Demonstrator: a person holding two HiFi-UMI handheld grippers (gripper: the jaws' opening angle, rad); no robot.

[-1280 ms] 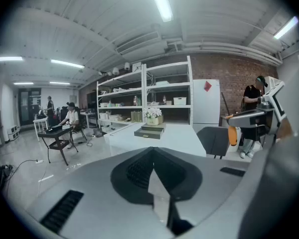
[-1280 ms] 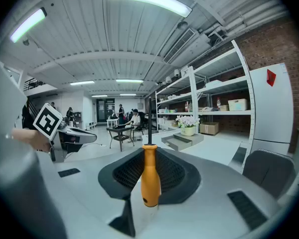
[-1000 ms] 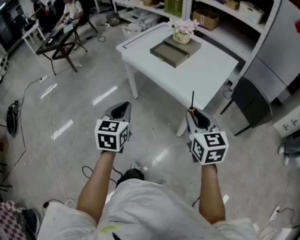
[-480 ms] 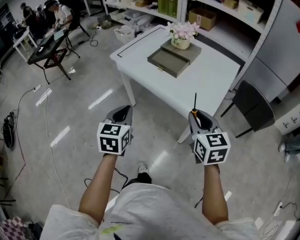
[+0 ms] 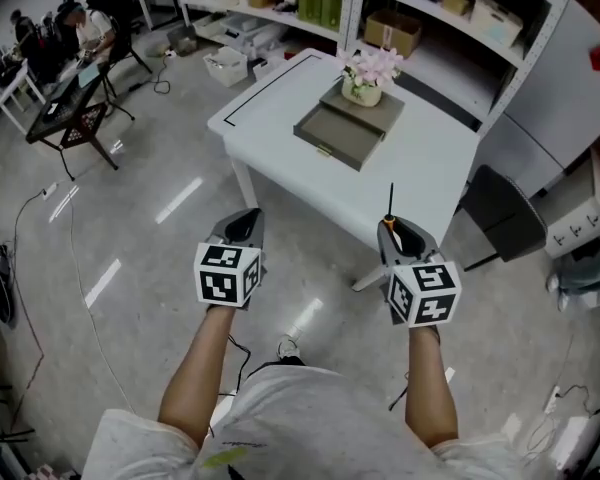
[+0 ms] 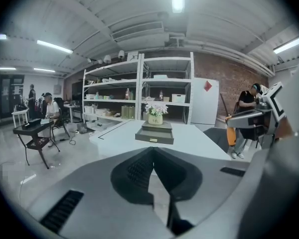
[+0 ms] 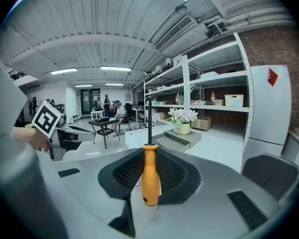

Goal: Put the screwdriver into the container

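An orange-handled screwdriver (image 5: 388,230) (image 7: 149,179) stands with its black shaft pointing forward, and my right gripper (image 5: 392,228) (image 7: 150,156) is shut on the handle. My left gripper (image 5: 242,224) (image 6: 153,152) is shut with nothing in it, level with the right one. Ahead on the white table (image 5: 420,163) sits the container, a flat grey drawer box (image 5: 342,130) (image 6: 155,133) (image 7: 170,140). A pot of pink flowers (image 5: 366,74) (image 7: 182,119) stands on its top. Both grippers hang over the floor, short of the table's near corner.
White shelving (image 5: 430,13) with boxes runs behind the table. A dark chair (image 5: 505,218) stands right of the table. A black desk (image 5: 65,118) with seated people is at the far left. Cables (image 5: 40,208) trail over the glossy floor.
The table and its grey box have come nearer and shifted a little left in the head view. Both grippers keep their stance, the right one still holding the screwdriver.
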